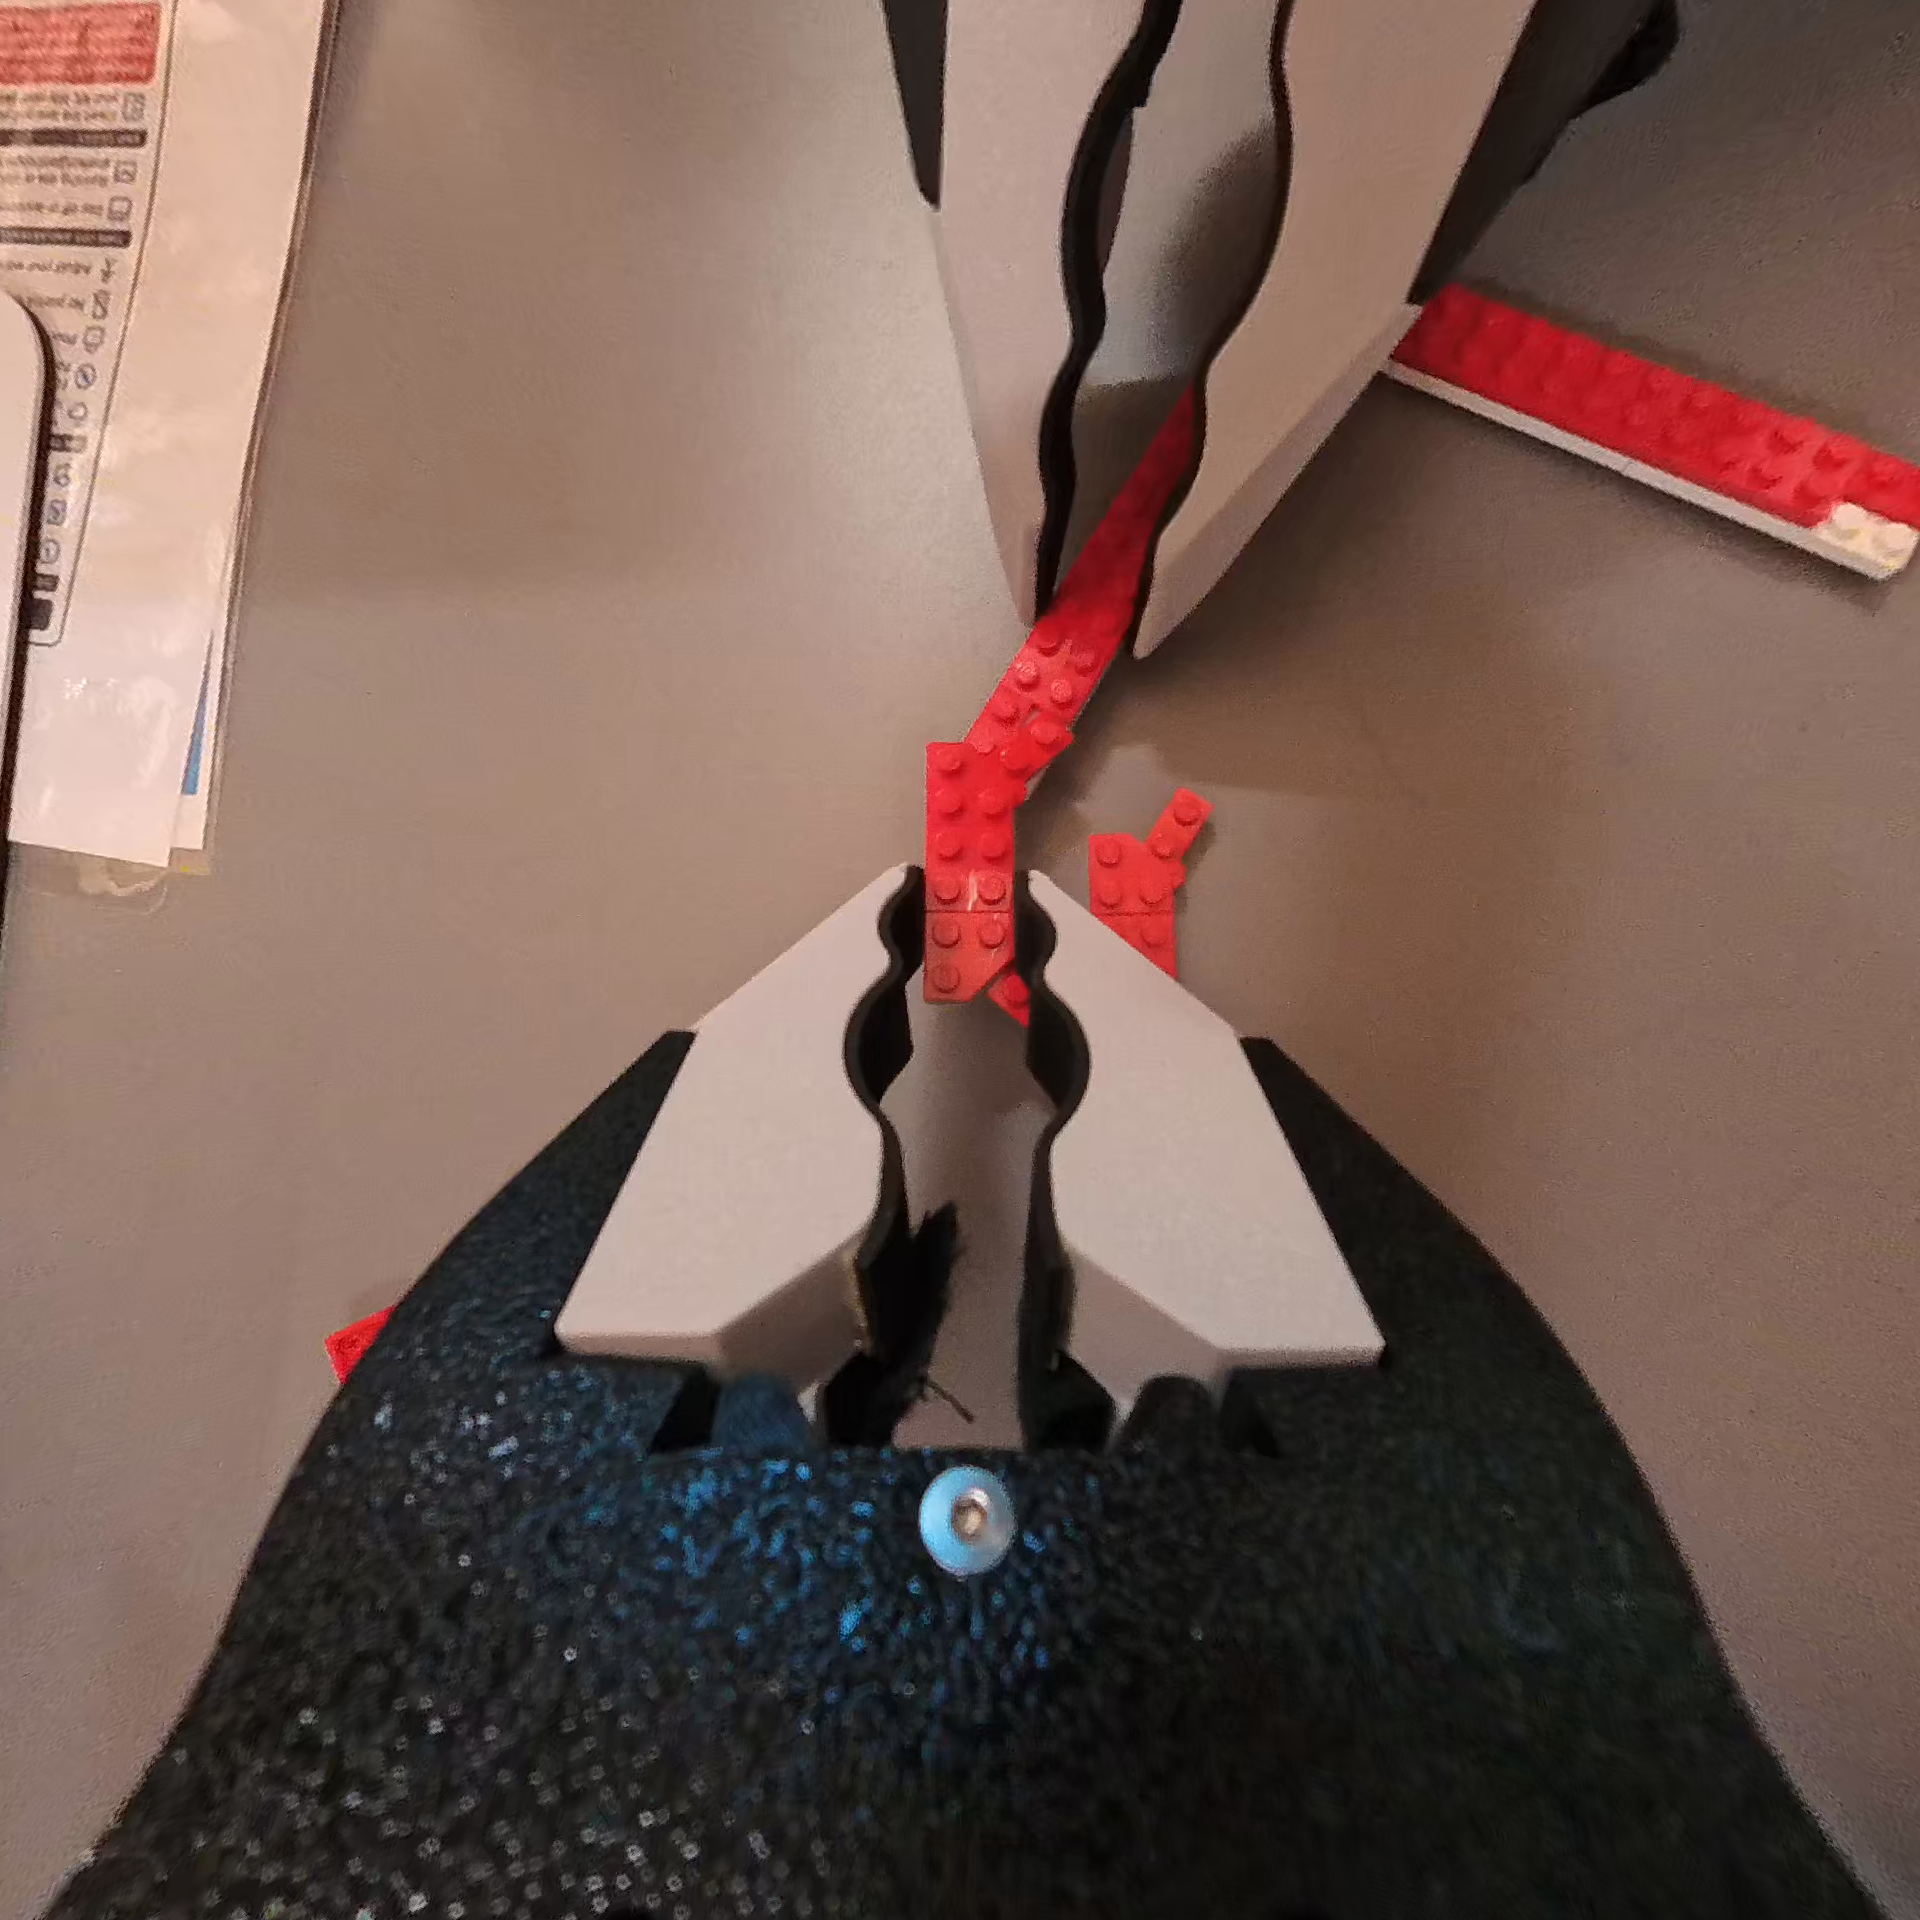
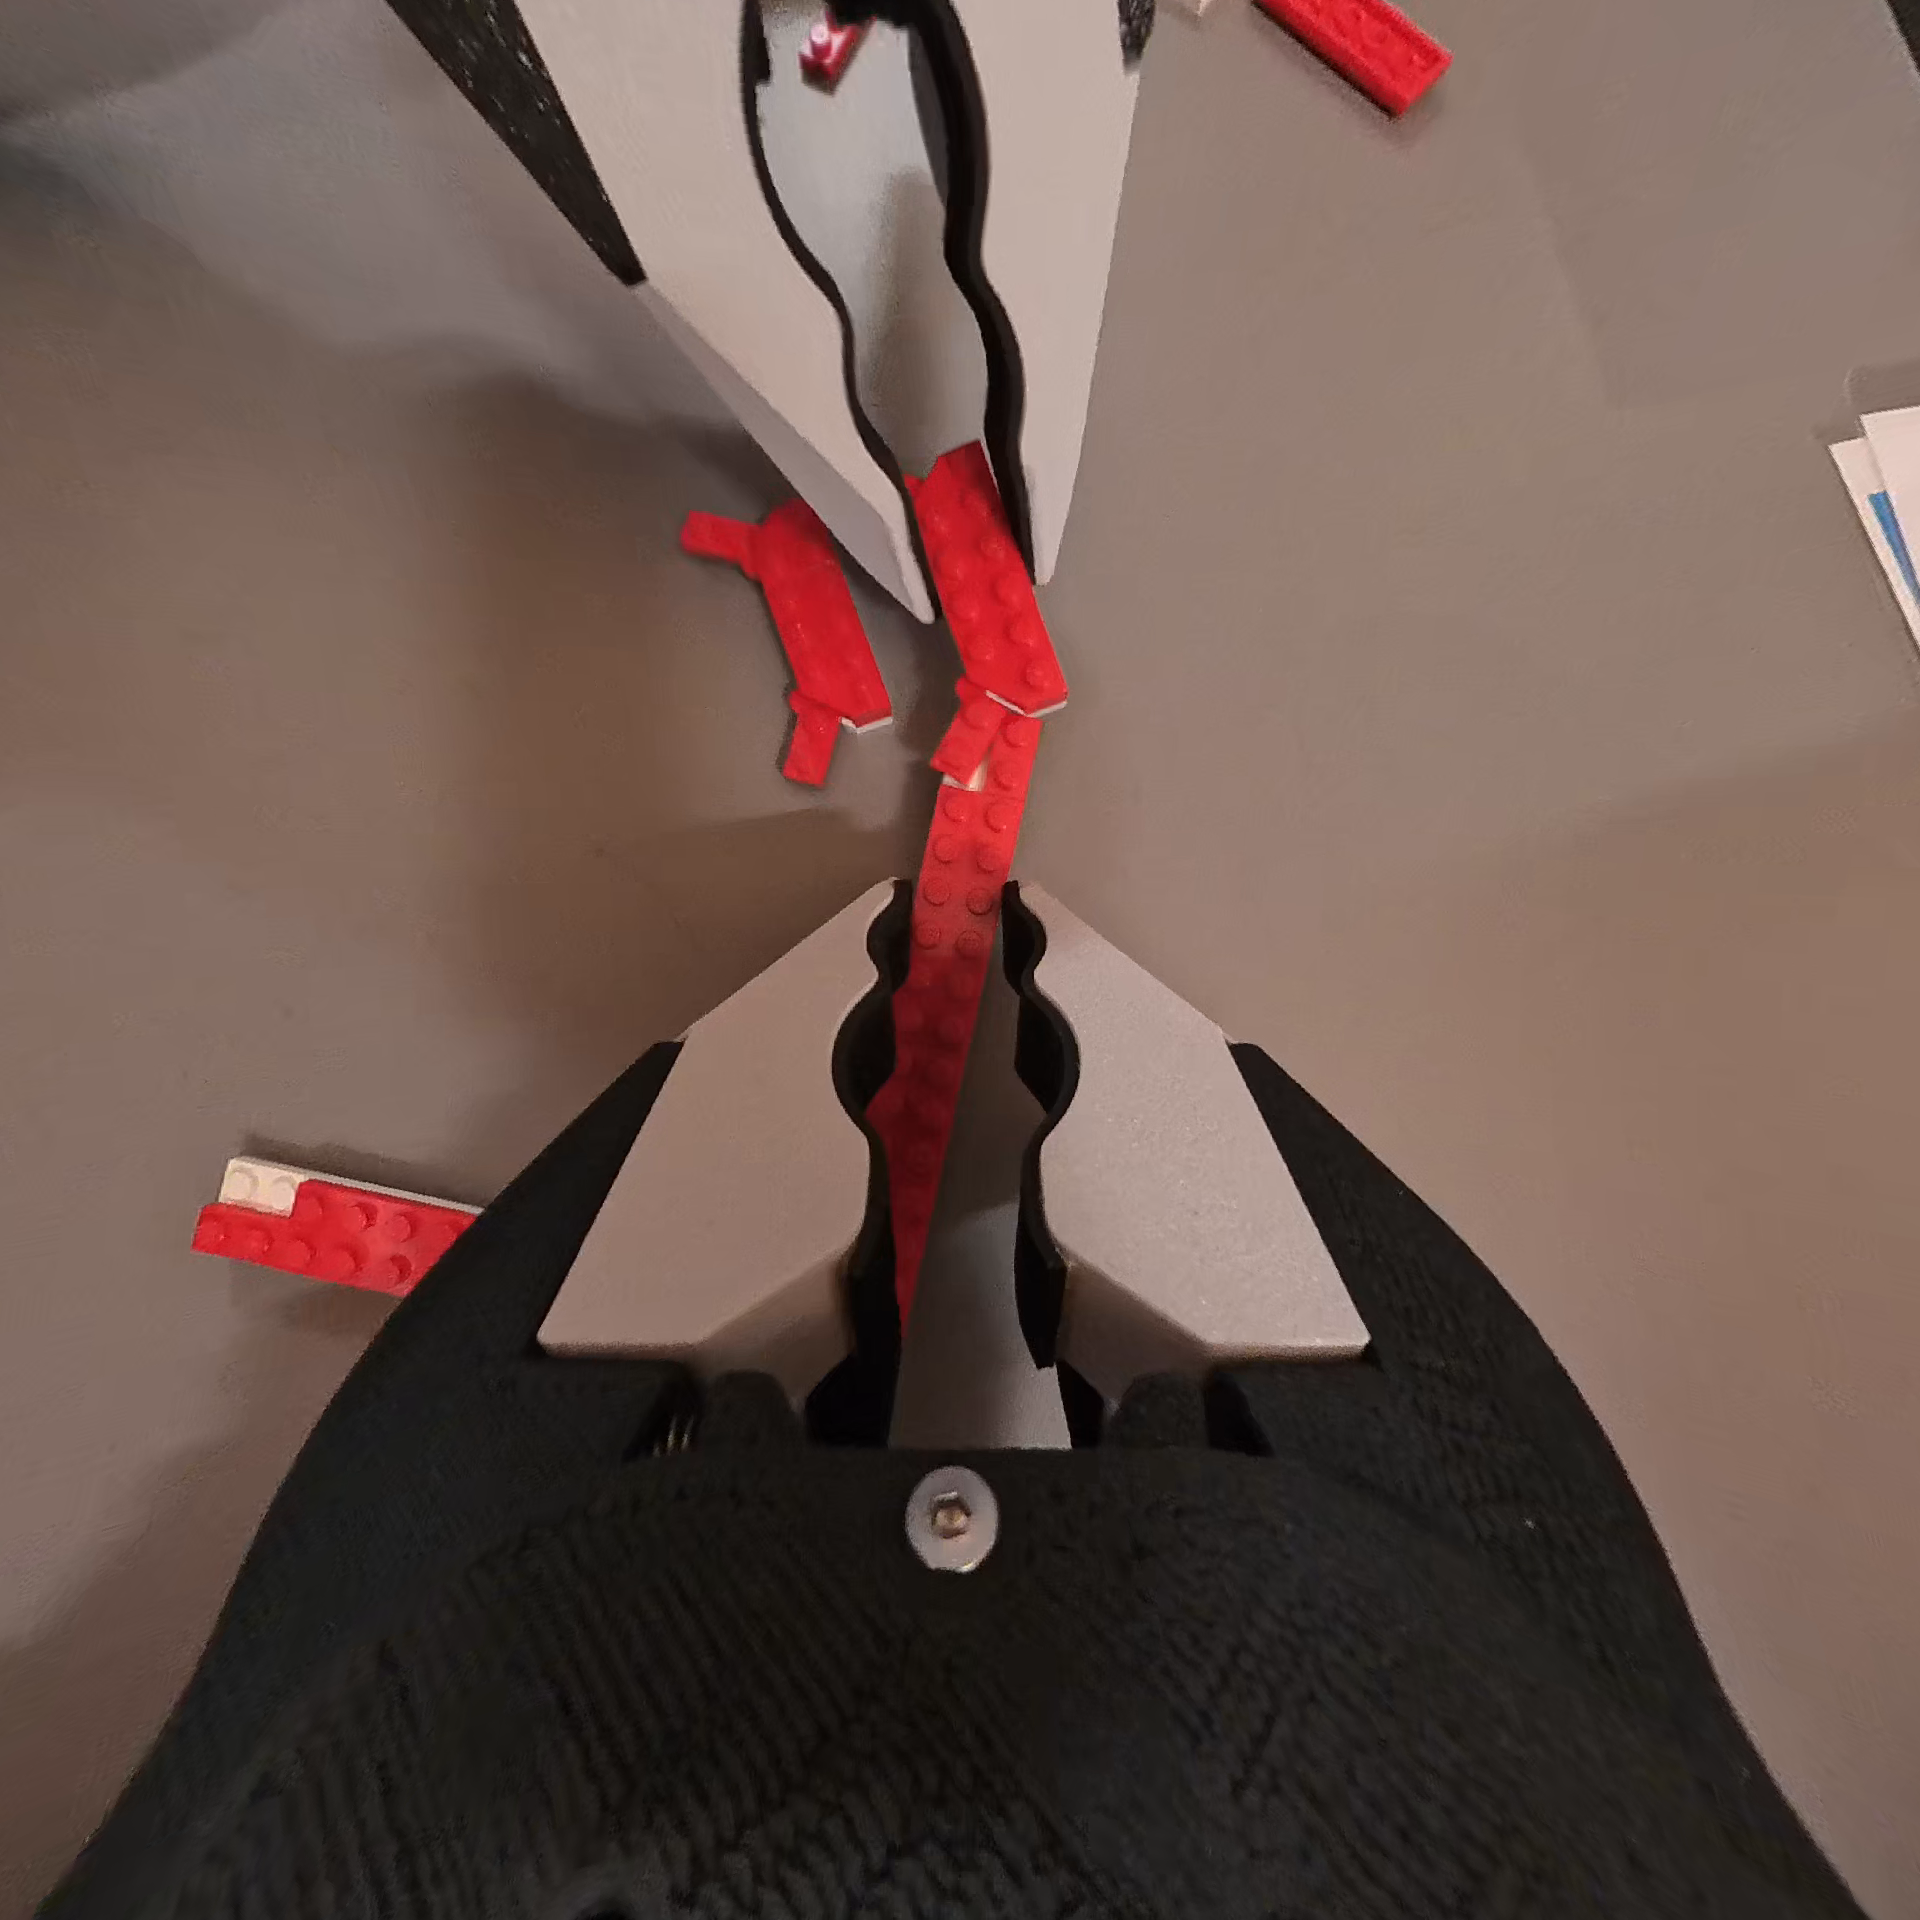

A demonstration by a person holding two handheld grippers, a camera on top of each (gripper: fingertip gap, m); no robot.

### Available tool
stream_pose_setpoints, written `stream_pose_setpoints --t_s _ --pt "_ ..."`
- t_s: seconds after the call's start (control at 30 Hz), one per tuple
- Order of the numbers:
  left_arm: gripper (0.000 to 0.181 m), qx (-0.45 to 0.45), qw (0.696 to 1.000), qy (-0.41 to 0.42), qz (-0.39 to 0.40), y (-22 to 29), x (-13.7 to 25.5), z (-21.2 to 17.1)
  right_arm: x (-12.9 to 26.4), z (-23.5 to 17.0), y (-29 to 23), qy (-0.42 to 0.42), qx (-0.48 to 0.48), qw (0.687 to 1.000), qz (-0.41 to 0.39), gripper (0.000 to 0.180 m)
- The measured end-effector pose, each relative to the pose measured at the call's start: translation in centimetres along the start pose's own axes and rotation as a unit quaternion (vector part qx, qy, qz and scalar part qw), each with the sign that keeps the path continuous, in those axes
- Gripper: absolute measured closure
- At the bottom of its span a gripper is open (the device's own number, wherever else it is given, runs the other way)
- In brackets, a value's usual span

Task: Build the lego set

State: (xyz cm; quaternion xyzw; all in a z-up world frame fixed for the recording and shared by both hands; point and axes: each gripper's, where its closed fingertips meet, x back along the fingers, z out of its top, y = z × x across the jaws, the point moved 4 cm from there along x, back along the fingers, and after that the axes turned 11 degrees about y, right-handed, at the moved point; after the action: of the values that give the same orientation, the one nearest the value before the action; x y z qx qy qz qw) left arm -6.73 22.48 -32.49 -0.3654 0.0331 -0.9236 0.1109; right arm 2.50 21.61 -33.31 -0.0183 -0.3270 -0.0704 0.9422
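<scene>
My left gripper (image 1: 971,883) is shut on a short red wedge plate piece (image 1: 968,852) above the grey table. My right gripper (image 2: 956,894) is shut on a long thin red plate (image 2: 951,935) that runs back between its fingers. The two pieces meet end to end between the grippers, at a small red hinge part (image 2: 971,732). The right gripper shows across the top of the left wrist view (image 1: 1086,634), the left gripper across the top of the right wrist view (image 2: 987,592). A second red wedge assembly (image 1: 1138,883) lies on the table beside the left gripper's fingers; it also shows in the right wrist view (image 2: 821,623).
A long red and white plate assembly (image 1: 1662,426) lies on the table; it also shows in the right wrist view (image 2: 322,1231). A red plate (image 2: 1361,47) lies at the far edge. Printed paper sheets (image 1: 125,436) lie at the left. Bare grey table surrounds the pieces. About 6 centimetres separates my left fingertips from my right.
</scene>
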Motion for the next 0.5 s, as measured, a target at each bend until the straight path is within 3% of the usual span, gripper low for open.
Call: stream_pose_setpoints --t_s 0.5 --pt "0.166 0.068 0.997 -0.043 0.019 -0.4 -1.2 -0.9 -0.6 -0.5 0.6 0.001 -0.036 0.999 -0.015 0.164"
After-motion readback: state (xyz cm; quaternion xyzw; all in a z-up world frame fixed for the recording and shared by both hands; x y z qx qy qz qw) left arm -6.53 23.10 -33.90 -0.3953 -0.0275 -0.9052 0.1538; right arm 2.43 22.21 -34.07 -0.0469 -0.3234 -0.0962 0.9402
